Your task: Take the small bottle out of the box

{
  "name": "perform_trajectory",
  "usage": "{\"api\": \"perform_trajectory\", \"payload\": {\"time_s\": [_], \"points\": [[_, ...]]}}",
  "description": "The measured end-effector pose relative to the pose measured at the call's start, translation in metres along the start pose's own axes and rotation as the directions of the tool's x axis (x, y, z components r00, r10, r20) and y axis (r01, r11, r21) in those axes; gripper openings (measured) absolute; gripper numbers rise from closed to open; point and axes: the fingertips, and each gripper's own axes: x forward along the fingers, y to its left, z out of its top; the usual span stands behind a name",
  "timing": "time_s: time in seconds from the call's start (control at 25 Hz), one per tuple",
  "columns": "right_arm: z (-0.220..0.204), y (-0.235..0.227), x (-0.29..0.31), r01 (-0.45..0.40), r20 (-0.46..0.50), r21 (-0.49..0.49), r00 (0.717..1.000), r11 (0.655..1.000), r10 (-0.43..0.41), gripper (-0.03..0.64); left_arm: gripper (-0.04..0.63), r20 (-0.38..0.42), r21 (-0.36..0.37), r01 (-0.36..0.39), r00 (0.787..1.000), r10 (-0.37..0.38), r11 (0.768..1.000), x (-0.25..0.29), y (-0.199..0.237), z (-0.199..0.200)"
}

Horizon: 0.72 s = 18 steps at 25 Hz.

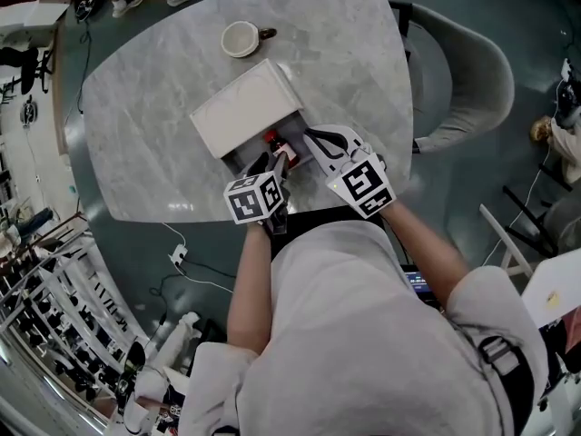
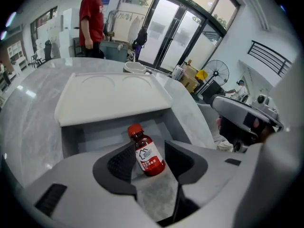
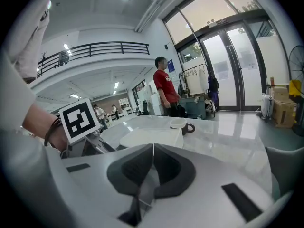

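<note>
Marble covers the table (image 1: 163, 107) in the head view, where a white box (image 1: 245, 107) sits with its tray pulled out toward the person. The small bottle (image 1: 277, 148), red-capped, is inside that open tray. The left gripper (image 1: 270, 164) reaches down into the tray at the bottle, while the right gripper (image 1: 313, 139) hangs just beside it over the tray's right edge. A cup (image 1: 241, 39) stands well apart, beyond the box.

The left gripper view shows the left gripper (image 2: 149, 144) with its jaws parted and the small bottle (image 2: 147, 153) between them, cap toward the lid of the box (image 2: 114, 96). The dark pads (image 2: 121, 163) flank the bottle but do not appear to press on it, so nothing is grasped yet. The bottle seems to lie tilted on the tray floor, though its exact pose is hard to tell.

The right gripper view shows the right gripper (image 3: 152, 148) clenched on nothing, looking past the box (image 3: 152, 137) and cup (image 3: 179, 124).

The step in hand looks like the approach to the grasp. Next, the left jaws should settle around the bottle's body, close firmly, and lift it clear of the tray walls without snagging.
</note>
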Motion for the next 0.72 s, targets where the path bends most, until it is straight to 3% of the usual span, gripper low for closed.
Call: {"api": "perform_trajectory", "payload": {"time_s": [0.24,0.44,0.72], "points": [[0.003,-0.008,-0.002,0.011,0.009,0.012,1.000,1.000,-0.011,0.028,0.224,-0.056,-0.056,0.001,0.998,-0.004,0.998,0.016,0.003,-0.006],[0.004,-0.023,-0.007,0.043,0.017,0.030,0.999,0.999,-0.044,0.028,0.260,-0.123,-0.039,-0.008,0.992,0.003,0.999,0.031,0.003,-0.010],[0.002,-0.034,-0.013,0.084,0.020,0.054,0.996,0.995,-0.085,0.028,0.265,-0.150,-0.002,-0.041,0.988,0.041,0.999,0.045,0.010,-0.006]]}}
